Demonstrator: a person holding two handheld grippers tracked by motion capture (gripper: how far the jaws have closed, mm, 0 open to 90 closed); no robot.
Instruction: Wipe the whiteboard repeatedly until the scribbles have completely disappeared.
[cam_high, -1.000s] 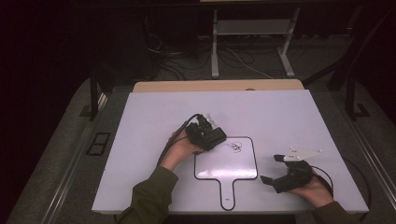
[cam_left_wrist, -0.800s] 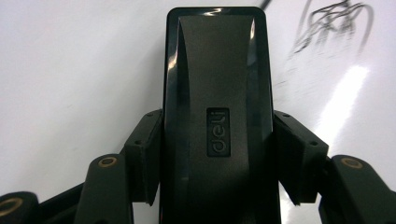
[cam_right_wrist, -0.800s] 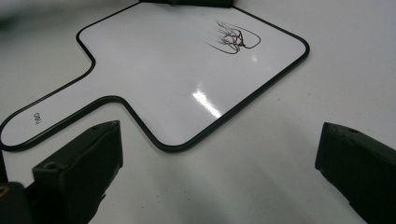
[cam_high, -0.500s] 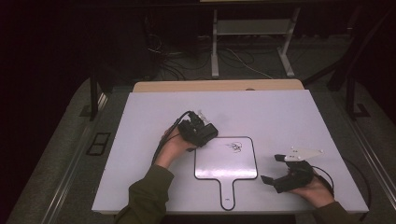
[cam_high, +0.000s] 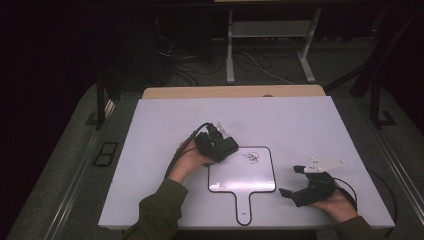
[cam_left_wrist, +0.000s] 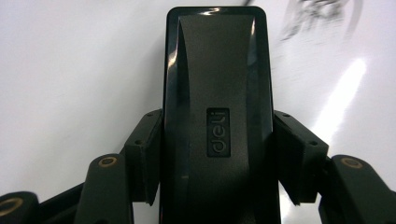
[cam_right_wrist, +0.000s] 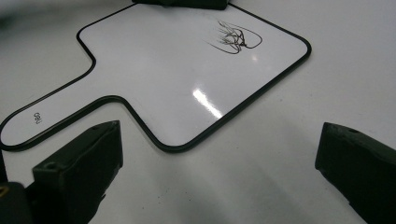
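A paddle-shaped whiteboard (cam_high: 241, 176) with a black rim lies flat on the white table (cam_high: 150, 150), handle toward me. A black scribble (cam_high: 251, 158) marks its far edge, also seen on the whiteboard (cam_right_wrist: 163, 70) as a scribble (cam_right_wrist: 233, 37). My left gripper (cam_high: 220, 147) is at the board's far left corner, shut on a black eraser (cam_left_wrist: 217, 116) that sits face down on the surface, left of the scribble (cam_left_wrist: 322, 16). The left gripper (cam_left_wrist: 218, 154) clamps the eraser's two long sides. My right gripper (cam_high: 291, 181) rests on the table right of the board; the right gripper (cam_right_wrist: 224, 158) is open and holds nothing.
A wooden strip (cam_high: 230, 92) runs along the table's far edge. Beyond it, cables (cam_high: 255, 65) and a metal stand (cam_high: 270, 35) sit on the dark floor. A cable trails from each gripper across the table.
The left gripper with the eraser has shifted slightly near the board's far left corner. The right gripper has stayed still.
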